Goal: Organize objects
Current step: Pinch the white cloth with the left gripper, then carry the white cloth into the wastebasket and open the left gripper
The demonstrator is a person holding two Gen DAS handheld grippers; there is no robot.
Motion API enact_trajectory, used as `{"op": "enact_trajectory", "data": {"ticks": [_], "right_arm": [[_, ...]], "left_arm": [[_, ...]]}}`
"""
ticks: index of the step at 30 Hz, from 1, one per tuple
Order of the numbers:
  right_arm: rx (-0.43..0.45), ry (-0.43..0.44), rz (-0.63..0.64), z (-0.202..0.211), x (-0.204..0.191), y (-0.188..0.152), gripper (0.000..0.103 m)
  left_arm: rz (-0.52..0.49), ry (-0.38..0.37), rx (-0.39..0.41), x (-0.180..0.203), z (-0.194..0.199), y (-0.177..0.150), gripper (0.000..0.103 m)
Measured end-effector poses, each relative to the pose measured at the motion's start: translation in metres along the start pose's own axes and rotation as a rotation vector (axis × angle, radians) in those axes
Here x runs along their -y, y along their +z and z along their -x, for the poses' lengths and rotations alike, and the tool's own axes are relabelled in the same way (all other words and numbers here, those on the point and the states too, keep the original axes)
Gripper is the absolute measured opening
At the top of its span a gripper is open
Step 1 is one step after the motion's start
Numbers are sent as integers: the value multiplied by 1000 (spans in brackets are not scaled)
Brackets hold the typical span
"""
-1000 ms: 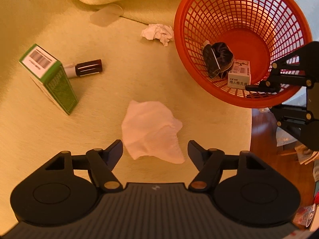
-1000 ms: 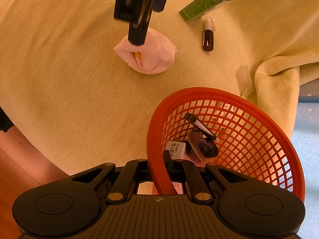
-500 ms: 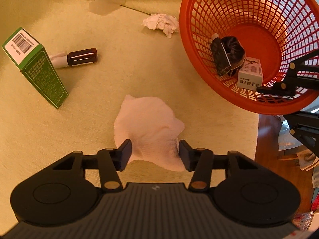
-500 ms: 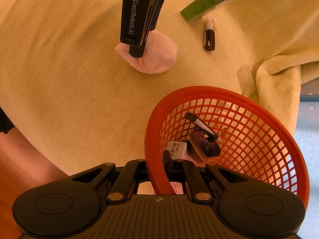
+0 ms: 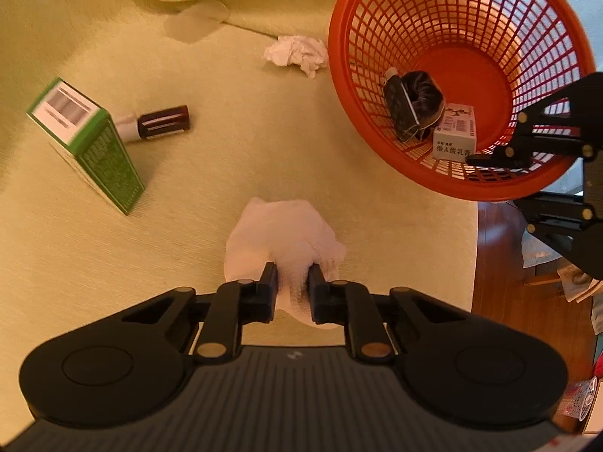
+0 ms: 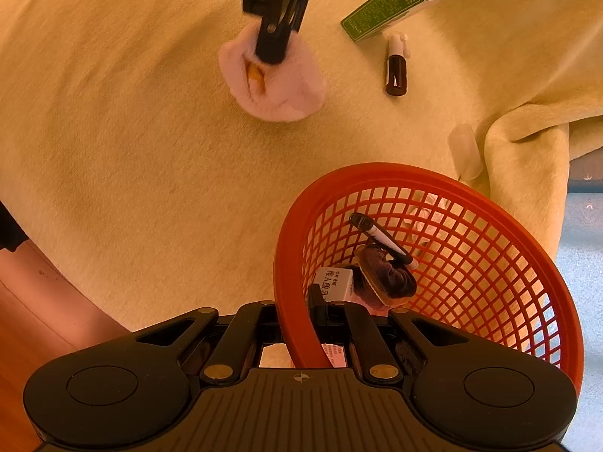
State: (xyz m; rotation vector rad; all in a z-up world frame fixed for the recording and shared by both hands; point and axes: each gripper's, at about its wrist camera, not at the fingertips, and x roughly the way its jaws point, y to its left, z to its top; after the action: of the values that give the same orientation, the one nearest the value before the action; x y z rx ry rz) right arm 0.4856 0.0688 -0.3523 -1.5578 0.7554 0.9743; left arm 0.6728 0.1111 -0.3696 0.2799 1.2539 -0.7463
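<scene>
The left gripper (image 5: 293, 280) pinches a soft, crumpled white tissue (image 5: 282, 241) on the fuzzy yellow blanket (image 5: 233, 158), while the right gripper (image 6: 297, 320) clamps the smooth rim of the round red lattice basket (image 6: 490, 233).

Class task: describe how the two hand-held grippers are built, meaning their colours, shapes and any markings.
Both the left gripper and the right gripper are matte black. Each has a ribbed grey-black body with a small pale mark at its centre, two rounded housings with recessed discs, and slotted link arms on brass-coloured pivot pins leading to flat, narrow fingers. No cables, sleeves or hands are visible.
</scene>
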Motion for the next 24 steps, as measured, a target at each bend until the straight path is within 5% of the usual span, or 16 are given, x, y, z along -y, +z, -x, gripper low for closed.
{"op": "enact_trajectory", "data": {"ticks": [24], "right_arm": [[-13, -3, 17, 0, -1, 0, 2]], "left_arm": [[-100, -34, 85, 12, 63, 38, 13]]}}
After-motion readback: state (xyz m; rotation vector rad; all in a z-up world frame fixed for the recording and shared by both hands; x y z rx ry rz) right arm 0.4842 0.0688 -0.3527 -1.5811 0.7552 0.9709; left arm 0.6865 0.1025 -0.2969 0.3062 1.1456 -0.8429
